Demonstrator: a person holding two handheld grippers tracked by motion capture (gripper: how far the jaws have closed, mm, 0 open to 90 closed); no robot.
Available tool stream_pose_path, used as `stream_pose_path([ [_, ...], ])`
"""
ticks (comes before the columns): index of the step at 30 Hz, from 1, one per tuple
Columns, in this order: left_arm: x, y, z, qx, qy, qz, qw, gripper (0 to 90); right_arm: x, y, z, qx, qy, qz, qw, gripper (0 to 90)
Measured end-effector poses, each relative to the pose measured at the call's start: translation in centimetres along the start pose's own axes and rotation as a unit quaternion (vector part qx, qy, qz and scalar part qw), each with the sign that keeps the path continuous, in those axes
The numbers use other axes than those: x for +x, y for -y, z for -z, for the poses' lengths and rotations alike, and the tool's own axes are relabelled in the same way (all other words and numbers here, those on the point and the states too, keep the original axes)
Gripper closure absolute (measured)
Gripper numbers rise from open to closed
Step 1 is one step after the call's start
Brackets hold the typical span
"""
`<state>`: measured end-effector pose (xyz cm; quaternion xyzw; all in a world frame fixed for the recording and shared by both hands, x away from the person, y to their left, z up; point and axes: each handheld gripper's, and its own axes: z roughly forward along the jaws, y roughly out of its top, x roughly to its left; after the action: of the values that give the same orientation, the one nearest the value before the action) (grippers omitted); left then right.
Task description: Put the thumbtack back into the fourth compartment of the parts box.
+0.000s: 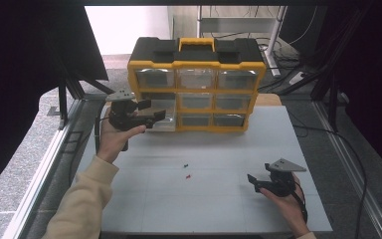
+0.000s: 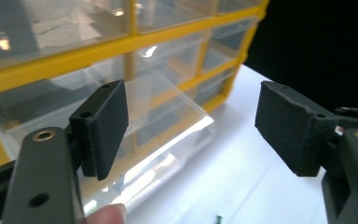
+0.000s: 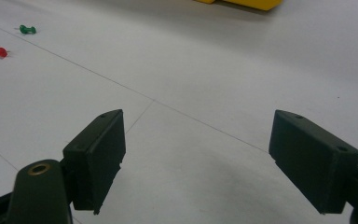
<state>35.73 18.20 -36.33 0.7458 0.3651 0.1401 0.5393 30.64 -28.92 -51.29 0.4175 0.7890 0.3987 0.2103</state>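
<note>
Clear drawer [image 1: 162,121], bottom-left of the yellow/black organiser [image 1: 197,84], stands pulled out at the far left of the table [image 1: 219,199]. Thin hard plastic: prob. light, stiff, slick, could crack if squeezed hard; best taken by the front lip. Left gripper [image 1: 152,112] is just beside it, jaws wide, nothing btwn them. Right gripper [image 1: 253,182] is near right, jaws wide, empty. Red pin [image 1: 188,176] & green pin [image 1: 185,165] lie mid-table; tiny, smooth heads, prob. fiddly.
</note>
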Motion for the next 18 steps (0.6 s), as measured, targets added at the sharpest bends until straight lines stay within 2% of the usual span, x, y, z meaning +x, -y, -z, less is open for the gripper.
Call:
stream_pose_path([
  [2,-0.8,0.5,0.6,-0.006,0.016,-0.003,0.9999,21.7,0.0,0.0,0.0,0.0,0.0,0.0,1.0,18.8],
  [6,-1.7,1.0,1.2,-0.007,0.016,-0.013,0.9998,20.6,0.0,0.0,0.0,-0.001,0.0,0.0,1.0,18.8],
  [7,-2.4,1.4,1.4,-0.006,0.013,-0.023,0.9996,20.3,0.0,0.0,0.0,0.0,0.0,0.0,1.0,18.8],
  [8,-2.4,1.4,1.4,-0.006,0.013,-0.023,0.9996,20.3,0.0,0.0,0.0,0.0,0.0,0.0,1.0,18.8],
  [10,-3.3,1.9,1.5,0.0,0.011,-0.044,0.999,20.3,0.0,0.0,0.0,0.0,0.0,0.0,1.0,18.8],
  [11,-3.3,1.9,1.5,0.0,0.011,-0.044,0.999,20.5,0.0,0.0,0.0,0.0,0.0,0.0,1.0,18.8],
  [13,-3.9,2.4,1.5,0.007,0.012,-0.059,0.9982,20.6,0.0,0.0,0.0,0.0,0.001,-0.001,1.0,18.8],
  [18,-5.0,3.6,1.0,0.016,0.028,-0.08,0.9963,19.8,0.0,0.0,0.0,0.001,0.001,0.001,1.0,18.7],
])
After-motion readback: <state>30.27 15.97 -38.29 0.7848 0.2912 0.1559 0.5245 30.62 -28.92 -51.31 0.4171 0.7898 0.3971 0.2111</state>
